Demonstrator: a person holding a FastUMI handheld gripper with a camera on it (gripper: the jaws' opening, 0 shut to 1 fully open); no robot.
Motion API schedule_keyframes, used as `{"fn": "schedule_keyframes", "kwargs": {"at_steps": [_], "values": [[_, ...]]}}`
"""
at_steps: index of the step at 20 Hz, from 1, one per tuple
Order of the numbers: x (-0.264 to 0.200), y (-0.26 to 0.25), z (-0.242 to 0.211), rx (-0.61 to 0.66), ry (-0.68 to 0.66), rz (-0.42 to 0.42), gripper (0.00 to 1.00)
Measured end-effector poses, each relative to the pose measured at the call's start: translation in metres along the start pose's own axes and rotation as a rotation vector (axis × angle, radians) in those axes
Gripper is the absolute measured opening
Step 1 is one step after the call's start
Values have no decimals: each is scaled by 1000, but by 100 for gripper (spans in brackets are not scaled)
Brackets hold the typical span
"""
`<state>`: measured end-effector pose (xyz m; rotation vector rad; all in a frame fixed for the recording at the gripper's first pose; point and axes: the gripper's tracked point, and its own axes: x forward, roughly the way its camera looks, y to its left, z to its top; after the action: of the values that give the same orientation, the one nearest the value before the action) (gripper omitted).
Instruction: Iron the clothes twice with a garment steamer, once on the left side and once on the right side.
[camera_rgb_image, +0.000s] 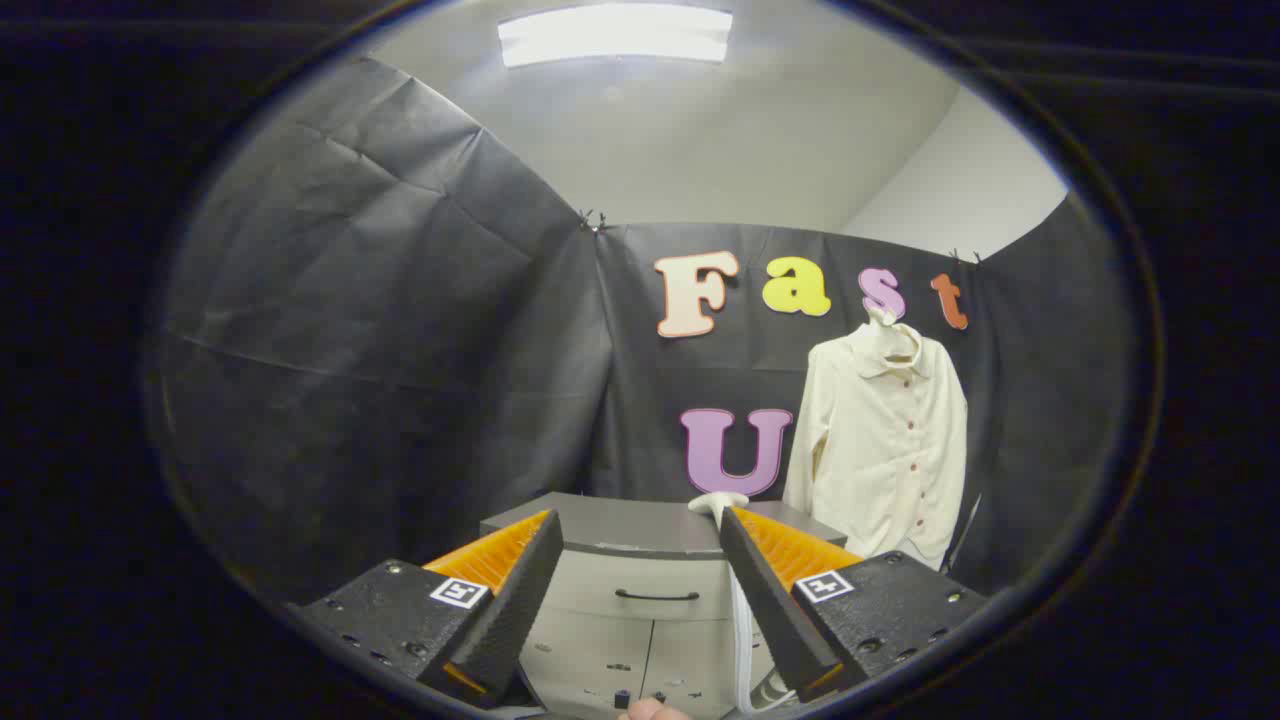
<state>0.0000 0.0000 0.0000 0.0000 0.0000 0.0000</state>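
Black-draped booth, grey bench (640, 530) with drawer ahead. Jaws released, nothing between them. Steamer (718, 503) stands on bench just beyond right finger; pale shirt (880, 440) hangs beyond. Step, as judged: approach. Next: close on steamer handle.

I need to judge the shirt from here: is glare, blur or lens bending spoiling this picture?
Gripper view: the ceiling light is blown out, yet the cream shirt beyond the open hand-held gripper is evenly lit and sharp; fisheye bending curves the booth walls and the cabinet; no motion blur.
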Motion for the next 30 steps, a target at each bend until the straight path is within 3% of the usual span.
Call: {"fn": "schedule_keyframes", "kwargs": {"at_steps": [30], "values": [[14, -22, -16, 17, 34, -35, 96]]}}
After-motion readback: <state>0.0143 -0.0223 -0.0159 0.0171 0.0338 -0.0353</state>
